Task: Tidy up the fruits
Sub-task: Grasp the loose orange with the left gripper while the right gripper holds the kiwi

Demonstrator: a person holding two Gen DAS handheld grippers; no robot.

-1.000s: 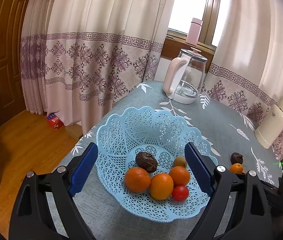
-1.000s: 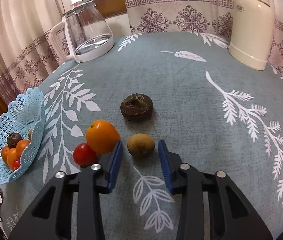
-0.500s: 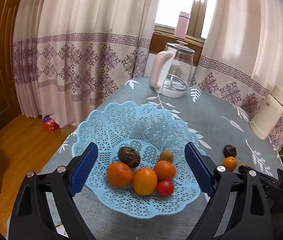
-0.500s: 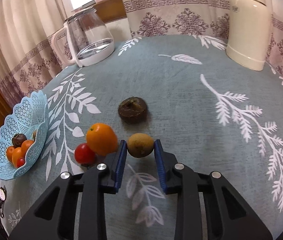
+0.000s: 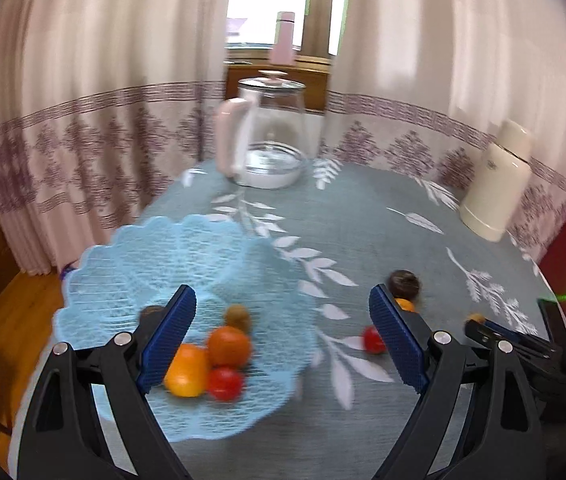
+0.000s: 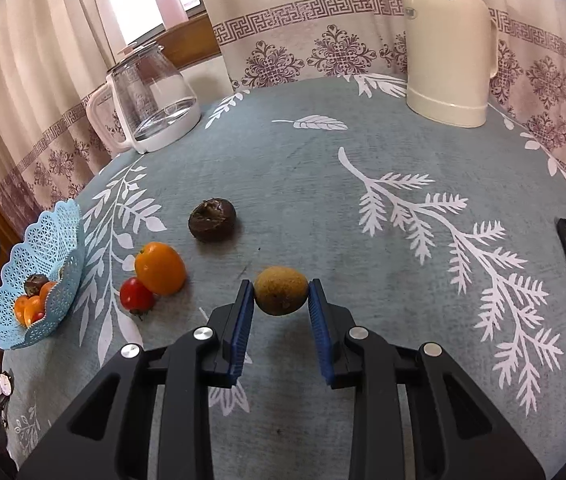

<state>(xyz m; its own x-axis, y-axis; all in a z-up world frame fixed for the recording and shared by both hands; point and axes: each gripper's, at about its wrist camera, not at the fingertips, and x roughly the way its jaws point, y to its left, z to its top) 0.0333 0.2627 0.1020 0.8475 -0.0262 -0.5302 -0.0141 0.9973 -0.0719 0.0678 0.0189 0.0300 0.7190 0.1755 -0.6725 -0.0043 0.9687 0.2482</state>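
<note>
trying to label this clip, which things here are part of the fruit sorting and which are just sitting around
Part of the job:
- blue basket with fruit in it
- kiwi clamped in the right gripper
- orange
- tomato
- dark brown fruit
- left gripper, open and empty

Just lying about:
- glass kettle
- cream thermos
- pink bottle on the sill

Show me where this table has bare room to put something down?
Widest bare cloth lies between the glass kettle, the cream flask and the dark fruit. It is crowded on the left: orange and tomato touch, near the blue basket. The right gripper holds the brown fruit.
</note>
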